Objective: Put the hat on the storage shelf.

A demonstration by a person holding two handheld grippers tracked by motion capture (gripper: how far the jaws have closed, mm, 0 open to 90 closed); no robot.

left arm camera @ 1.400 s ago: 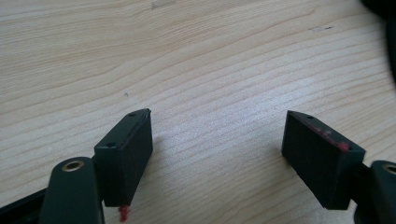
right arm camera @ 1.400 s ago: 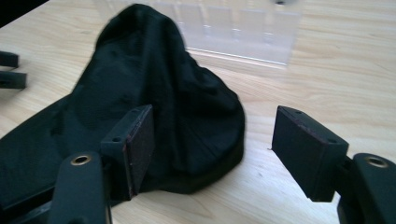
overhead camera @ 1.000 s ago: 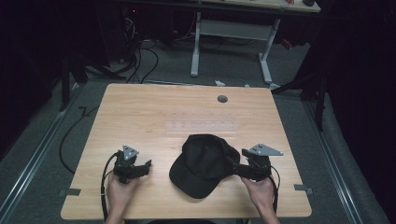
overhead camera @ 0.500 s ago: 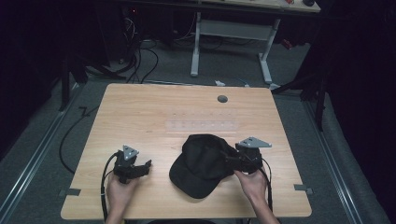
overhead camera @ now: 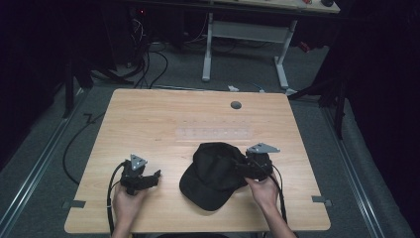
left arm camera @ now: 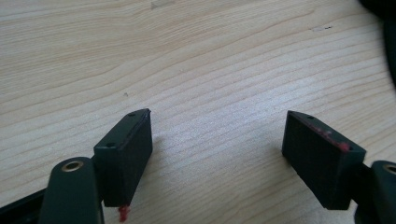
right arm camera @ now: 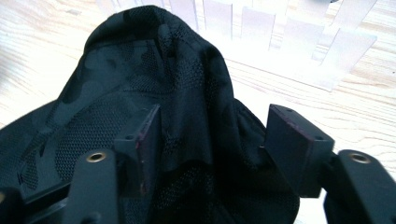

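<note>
Both my grippers low, near my side of the table.

My left gripper [overhead camera: 148, 177] rests in my left hand [overhead camera: 126, 203], jaws spread wide. My right gripper [overhead camera: 245, 171], held by my right hand [overhead camera: 262, 191], has just been closing its jaws, cloth between them.

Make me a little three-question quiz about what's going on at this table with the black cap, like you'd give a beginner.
1. True or false: the left tool has the cap between its jaws.
2. Which tool has cap fabric between its jaws? A) left B) right C) both
3. Fill in: the cap lies on a ______ table.

Key:
1. False. In the left gripper view its jaws stand wide apart over bare wood.
2. B. In the right gripper view the right tool has fabric between its jaws; they have just been closing, but the pads do not yet press it.
3. Wooden.
</note>
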